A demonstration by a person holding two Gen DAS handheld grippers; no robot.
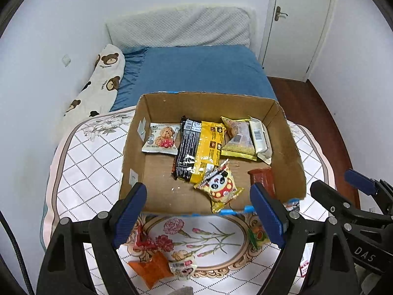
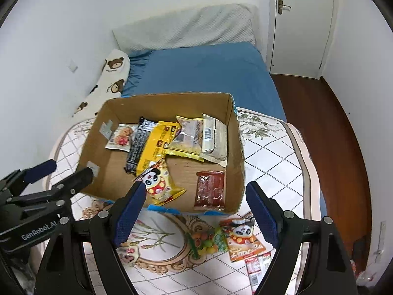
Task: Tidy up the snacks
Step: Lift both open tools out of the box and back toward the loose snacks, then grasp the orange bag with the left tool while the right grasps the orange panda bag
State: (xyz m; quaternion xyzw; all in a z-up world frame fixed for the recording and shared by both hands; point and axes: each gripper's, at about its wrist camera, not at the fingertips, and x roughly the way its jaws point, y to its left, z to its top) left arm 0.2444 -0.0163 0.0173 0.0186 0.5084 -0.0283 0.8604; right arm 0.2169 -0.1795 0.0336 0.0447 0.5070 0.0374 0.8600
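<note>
An open cardboard box [image 1: 203,105] [image 2: 167,103] sits on a quilted mat on the bed. Inside lie a cookie packet [image 1: 162,139], a black-and-yellow packet [image 1: 196,147], a yellow packet [image 1: 237,135], a white packet [image 1: 260,137], a panda packet [image 1: 218,186] [image 2: 159,184] and a red-brown packet [image 2: 210,189]. Loose on the mat near me are an orange packet [image 1: 152,268], a candy bag [image 2: 206,242] and an orange panda packet [image 2: 243,238]. My left gripper [image 1: 199,211] [image 2: 66,172] and right gripper [image 2: 197,211] [image 1: 341,184] hover open above the box's near edge, holding nothing.
The floral quilted mat [image 1: 86,162] lies over a blue sheet [image 1: 196,71]. A bear-print pillow [image 1: 103,78] rests along the left wall. A white door [image 2: 299,24] and dark wooden floor [image 2: 331,127] are on the right. Small red-and-white packets [image 2: 258,268] lie at the mat's near right.
</note>
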